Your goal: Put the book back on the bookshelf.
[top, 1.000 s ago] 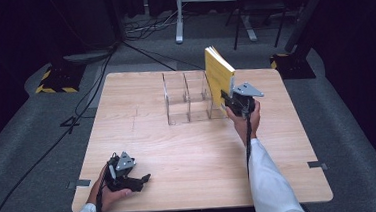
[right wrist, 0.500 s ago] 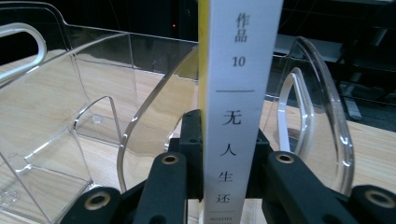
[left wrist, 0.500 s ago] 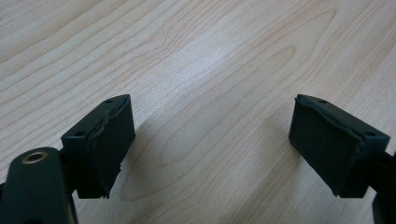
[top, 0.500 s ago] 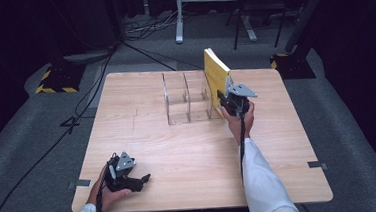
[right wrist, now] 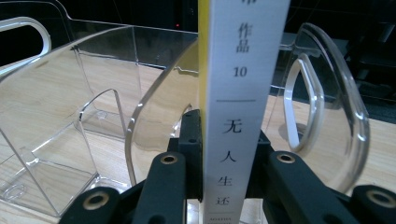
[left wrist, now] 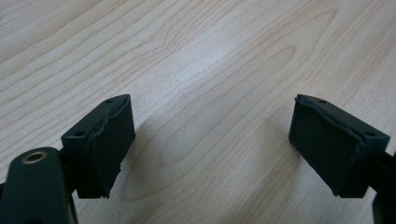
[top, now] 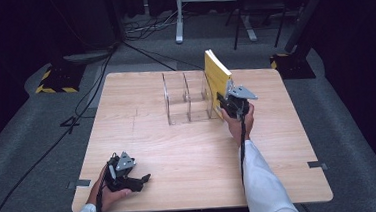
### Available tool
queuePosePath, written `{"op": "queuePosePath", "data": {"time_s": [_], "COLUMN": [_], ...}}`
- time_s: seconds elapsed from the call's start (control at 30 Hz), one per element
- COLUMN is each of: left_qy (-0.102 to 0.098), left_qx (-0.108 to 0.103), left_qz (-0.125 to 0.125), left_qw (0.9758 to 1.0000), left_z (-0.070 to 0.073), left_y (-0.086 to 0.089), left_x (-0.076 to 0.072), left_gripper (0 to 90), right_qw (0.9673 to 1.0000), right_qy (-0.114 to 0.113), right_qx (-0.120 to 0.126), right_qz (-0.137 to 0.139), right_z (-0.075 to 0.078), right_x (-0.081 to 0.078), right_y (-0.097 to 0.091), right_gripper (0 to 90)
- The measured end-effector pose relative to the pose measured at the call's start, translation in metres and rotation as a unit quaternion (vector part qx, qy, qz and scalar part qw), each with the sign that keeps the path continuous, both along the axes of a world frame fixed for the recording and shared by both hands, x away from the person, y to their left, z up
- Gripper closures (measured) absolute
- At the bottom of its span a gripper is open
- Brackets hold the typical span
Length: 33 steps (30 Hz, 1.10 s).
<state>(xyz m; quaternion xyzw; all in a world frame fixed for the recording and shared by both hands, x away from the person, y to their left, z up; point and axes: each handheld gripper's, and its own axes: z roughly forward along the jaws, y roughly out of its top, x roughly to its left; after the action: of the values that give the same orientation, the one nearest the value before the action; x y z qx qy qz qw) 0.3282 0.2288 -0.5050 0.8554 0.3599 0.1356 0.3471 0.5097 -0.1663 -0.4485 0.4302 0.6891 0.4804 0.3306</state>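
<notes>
High view first: a clear acrylic file holder [top: 188, 98] with upright dividers stands on the far half of the wooden table [top: 200, 160], and its left and middle compartments hold nothing that can be seen. At its right end a yellow-covered book [top: 218, 80] stands upright, tilted slightly, with the right gripper [top: 224, 102] clamped on its lower part; whether the book is inside the last slot or just beside it cannot be told from here. The left gripper [top: 143, 179] lies near the table's front left corner in the person's hand, well apart from the holder. Left gripper view: two black jaws stand wide apart over bare light wood grain, nothing between the pads. Right gripper view: the jaws are closed on the book's white spine [right wrist: 238, 93], which runs straight up the middle and carries black Chinese characters and the number 10, with a yellow cover edge along its left. Behind it rise the holder's transparent curved dividers [right wrist: 154, 116], the compartments at left empty down to their clear floors.
</notes>
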Motion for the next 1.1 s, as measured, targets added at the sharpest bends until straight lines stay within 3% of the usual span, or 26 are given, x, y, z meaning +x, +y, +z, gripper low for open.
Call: {"op": "queuePosePath", "data": {"time_s": [0.37, 1.1], "left_qy": [0.000, 0.000], "left_qx": [0.002, 0.002], "left_qz": [-0.001, 0.000], "left_qw": [1.0000, 1.0000], "left_z": [0.000, 0.000], "left_y": [0.000, 0.000], "left_x": [0.000, 0.000], "left_gripper": [14.9, 14.9], "right_qw": [0.9999, 0.9998], "right_qy": [0.008, 0.005], "right_qx": [-0.004, -0.018], "right_qz": [-0.007, 0.000], "right_z": [-0.003, 0.006], "right_x": [-0.004, -0.024], "right_y": [-0.002, -0.020], "right_gripper": [75.0, 61.7]}}
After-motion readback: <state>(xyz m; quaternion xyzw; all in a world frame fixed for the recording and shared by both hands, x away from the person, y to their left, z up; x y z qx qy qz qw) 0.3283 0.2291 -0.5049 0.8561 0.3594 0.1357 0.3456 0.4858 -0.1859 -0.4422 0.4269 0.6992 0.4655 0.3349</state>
